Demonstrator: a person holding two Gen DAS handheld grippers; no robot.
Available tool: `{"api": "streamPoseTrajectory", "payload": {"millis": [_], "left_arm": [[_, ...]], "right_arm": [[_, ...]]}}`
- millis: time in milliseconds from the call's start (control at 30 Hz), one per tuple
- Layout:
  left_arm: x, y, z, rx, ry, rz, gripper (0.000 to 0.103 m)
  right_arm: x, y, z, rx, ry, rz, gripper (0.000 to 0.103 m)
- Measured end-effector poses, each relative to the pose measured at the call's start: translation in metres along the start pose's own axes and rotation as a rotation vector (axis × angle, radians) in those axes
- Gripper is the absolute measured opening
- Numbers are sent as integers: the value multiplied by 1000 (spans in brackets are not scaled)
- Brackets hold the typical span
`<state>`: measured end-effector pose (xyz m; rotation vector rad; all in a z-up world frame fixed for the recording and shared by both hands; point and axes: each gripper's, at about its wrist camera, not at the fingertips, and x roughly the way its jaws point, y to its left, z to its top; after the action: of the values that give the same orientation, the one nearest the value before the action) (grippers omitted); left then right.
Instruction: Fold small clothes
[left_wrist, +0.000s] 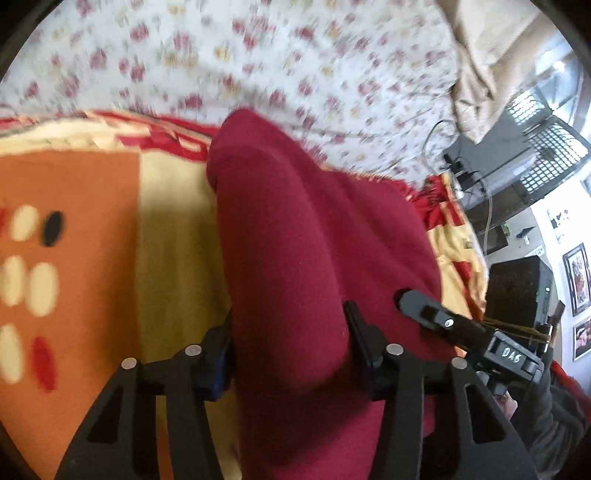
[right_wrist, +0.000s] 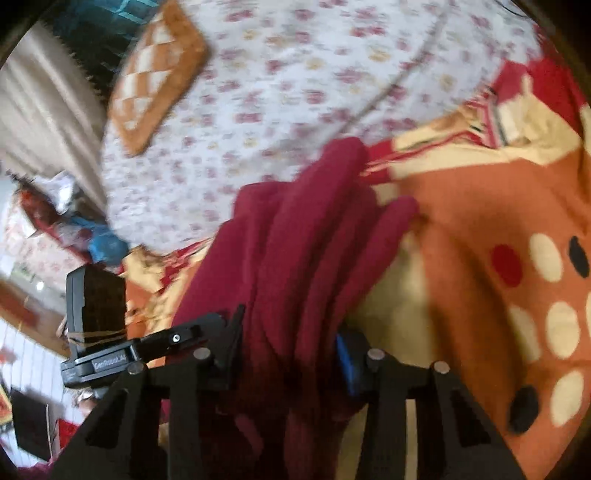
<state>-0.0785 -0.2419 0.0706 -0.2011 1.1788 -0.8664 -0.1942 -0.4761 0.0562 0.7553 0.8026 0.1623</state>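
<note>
A dark red garment fills the middle of both frames, draped over an orange spotted blanket on a bed. The left tongs and right tongs each pinch a bunched fold of it. A floral sheet spreads across the upper frame.

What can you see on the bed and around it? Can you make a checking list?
Surface: orange spotted blanket on a flowery sheet.
Job's things: dark red garment, bunched, between both grippers.
Clutter: orange checked cushion on the sheet.
Grippers: left gripper and right gripper each shut on the garment.
Cables: thin cable at the bed's edge.
Surroundings: beige curtain; framed pictures on a wall.
</note>
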Motion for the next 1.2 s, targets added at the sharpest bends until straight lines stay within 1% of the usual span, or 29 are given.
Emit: {"api": "streamPoseTrajectory", "payload": {"millis": [33,100,133,167,233,267,333,367,400,433,500,567,600,633,667,700,733,767,833,867,967,1000,1067,1200], "left_arm": [[-12,0,-3,-2,-11,8,42],[-41,5,-14,-8,-34,50,42],[-48,7,-18,-11,-40,64,42],[-60,14,-28,-22,-47,93,42],[-67,30,-45,-47,-36,137,42],[-65,38,-53,-58,-18,164,42],[-52,58,-67,-82,27,228,48],[-48,65,-71,-91,35,236,56],[-48,71,-76,-110,7,217,61],[-51,72,-78,-117,-12,205,62],[-58,67,-76,-105,-28,238,62],[-68,57,-73,-70,-89,299,62],[-71,51,-72,-52,-116,330,62],[-71,48,-71,-42,-126,348,62],[-72,45,-71,-29,-130,368,62],[-71,43,-70,-18,-127,383,62],[-70,41,-70,-12,-126,394,62],[-70,41,-71,-9,-127,399,62],[-69,41,-74,-4,-134,412,62],[-67,40,-74,-5,-136,416,62],[-65,40,-79,-14,-140,421,62],[-64,41,-80,-16,-142,421,62],[-62,39,-80,-16,-148,427,62],[-61,36,-82,-8,-158,442,62]], "right_arm": [[0,12,-2,-21,11,5,43],[5,40,-9,-72,43,22,43],[7,47,-11,-80,52,34,43],[12,54,-14,-92,64,47,43],[27,65,-24,-111,95,54,45],[35,67,-29,-114,113,42,47],[56,66,-42,-138,162,-43,50],[67,64,-50,-166,193,-114,59],[70,64,-55,-184,194,-152,65],[65,66,-58,-189,167,-153,67],[49,75,-60,-200,143,-167,66],[30,90,-60,-250,102,-182,62],[17,103,-60,-303,78,-187,60],[11,110,-59,-338,66,-180,54],[5,119,-60,-371,55,-163,45],[0,129,-62,-404,46,-134,41],[-2,138,-63,-435,48,-110,35],[-1,146,-68,-470,57,-95,31],[5,155,-76,-524,88,-99,30],[10,155,-80,-539,101,-115,30],[32,141,-89,-538,139,-237,29],[37,135,-93,-524,154,-258,27],[40,127,-101,-504,159,-250,25],[38,125,-107,-507,134,-262,25]]}}
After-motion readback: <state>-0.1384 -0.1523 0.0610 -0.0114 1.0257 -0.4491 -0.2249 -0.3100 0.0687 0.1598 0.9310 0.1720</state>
